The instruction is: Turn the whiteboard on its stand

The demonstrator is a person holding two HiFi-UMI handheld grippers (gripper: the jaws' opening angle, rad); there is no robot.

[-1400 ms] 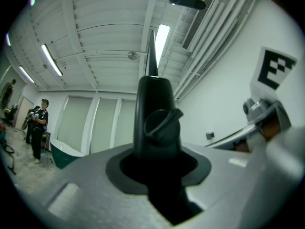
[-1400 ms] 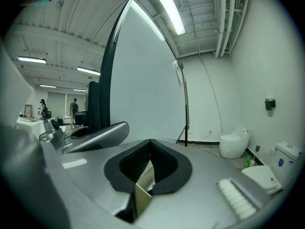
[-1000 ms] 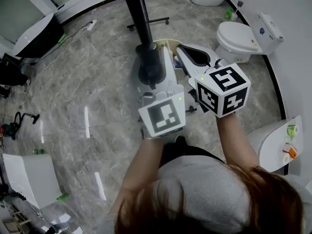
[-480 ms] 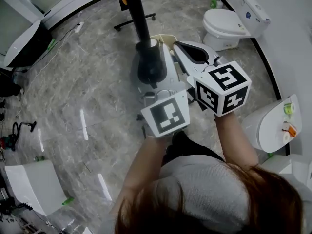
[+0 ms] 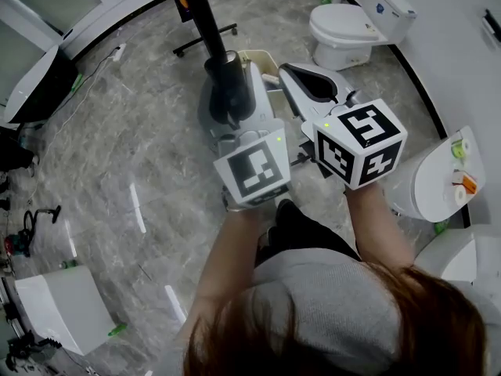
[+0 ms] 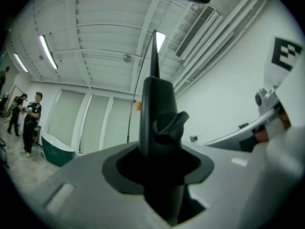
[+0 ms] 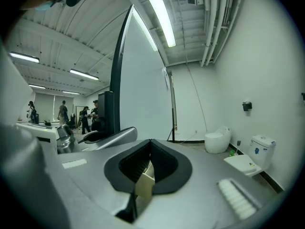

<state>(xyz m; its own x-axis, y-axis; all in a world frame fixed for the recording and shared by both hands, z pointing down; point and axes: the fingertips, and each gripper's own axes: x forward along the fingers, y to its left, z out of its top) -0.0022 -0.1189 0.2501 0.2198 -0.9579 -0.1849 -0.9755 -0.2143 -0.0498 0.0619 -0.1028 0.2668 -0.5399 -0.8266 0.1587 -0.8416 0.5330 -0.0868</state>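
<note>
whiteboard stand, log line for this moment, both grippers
left gripper: shut on black round stand post | right gripper: shut, empty, beside post | large white whiteboard: upright

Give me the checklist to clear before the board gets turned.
1. Left gripper holds the stand pole: ok, jaws closed round it.
2. Right gripper holds the whiteboard: not ok, jaws together, short of the board.
3. Knob on the pole loosened: cannot tell.
4. Swing room: cannot tell; a toilet stands off to the right.
5. Bystanders clear: ok, far across the room.
</note>
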